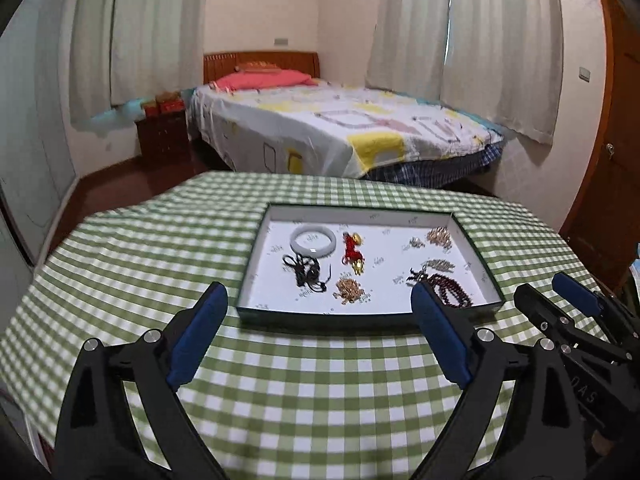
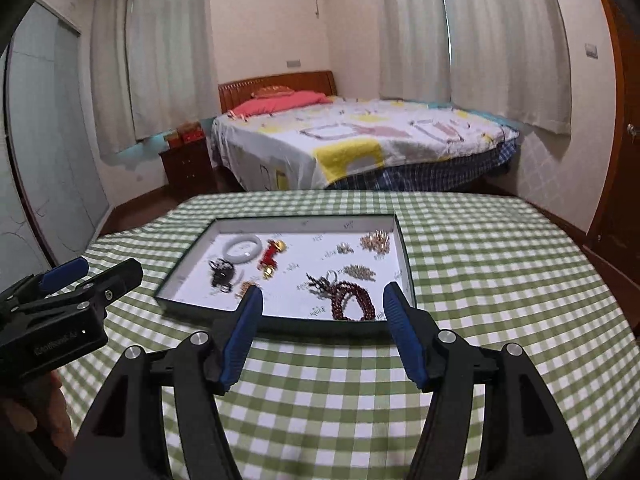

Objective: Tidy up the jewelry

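Note:
A shallow dark-rimmed tray (image 1: 362, 317) with a white floor sits on the green checked table; in the right wrist view its rim (image 2: 280, 326) lies just past my fingers. It holds a white bangle (image 1: 313, 240), a black cord necklace (image 1: 306, 274), a red and gold charm (image 1: 352, 254), gold chain heaps (image 1: 351, 290), and dark red beads (image 2: 354, 300). My left gripper (image 1: 320, 304) is open and empty in front of the tray. My right gripper (image 2: 322, 304) is open and empty, near the beads' corner.
The table wears a green and white checked cloth (image 1: 300, 392). Behind it stand a bed (image 1: 340, 132), a dark nightstand (image 1: 162, 138) and curtained windows. A wooden door (image 1: 612, 160) is at the right. The right gripper's body (image 1: 580, 328) shows beside the left one.

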